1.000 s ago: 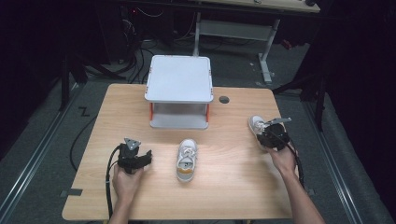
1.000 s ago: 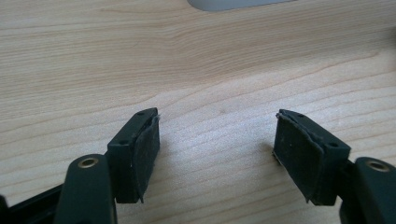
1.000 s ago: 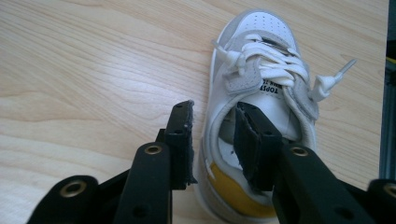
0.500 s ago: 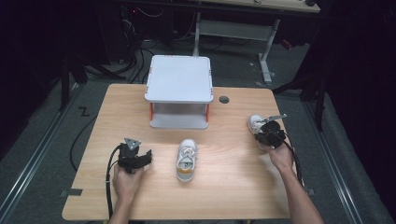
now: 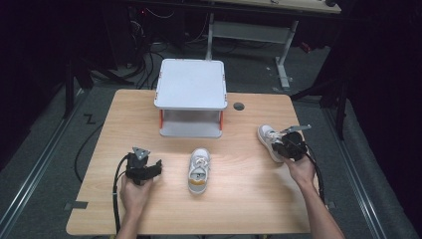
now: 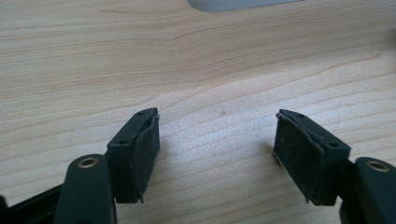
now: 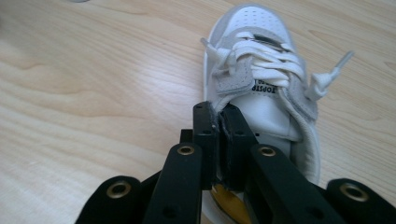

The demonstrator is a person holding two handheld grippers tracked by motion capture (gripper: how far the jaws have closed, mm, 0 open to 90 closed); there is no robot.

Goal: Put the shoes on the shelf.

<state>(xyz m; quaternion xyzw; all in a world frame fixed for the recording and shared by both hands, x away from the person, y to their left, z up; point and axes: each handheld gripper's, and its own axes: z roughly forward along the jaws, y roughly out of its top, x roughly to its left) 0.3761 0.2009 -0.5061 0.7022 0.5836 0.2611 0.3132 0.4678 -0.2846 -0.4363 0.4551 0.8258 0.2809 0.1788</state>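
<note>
So the right tongs [image 7: 218, 122] are clamped tight on the side wall of a white sneaker [image 7: 266, 88] near its collar, jaws pressed together with just the thin edge of the shoe between them. That shoe sits on the wooden surface [image 5: 249, 209] at the right edge, toe pointing away from the person. It's white with grey suede panels, white laces hanging loose, and a yellow-orange bit at the heel.

The left tongs [image 6: 217, 151] are spread wide, gripping nothing, hovering low over bare wood on the left side of the surface.

A matching second sneaker [image 5: 199, 171] lies in the middle, between the two hands, touching neither. Behind it stands a white two-tier rack [image 5: 191, 94] with orange posts.
</note>
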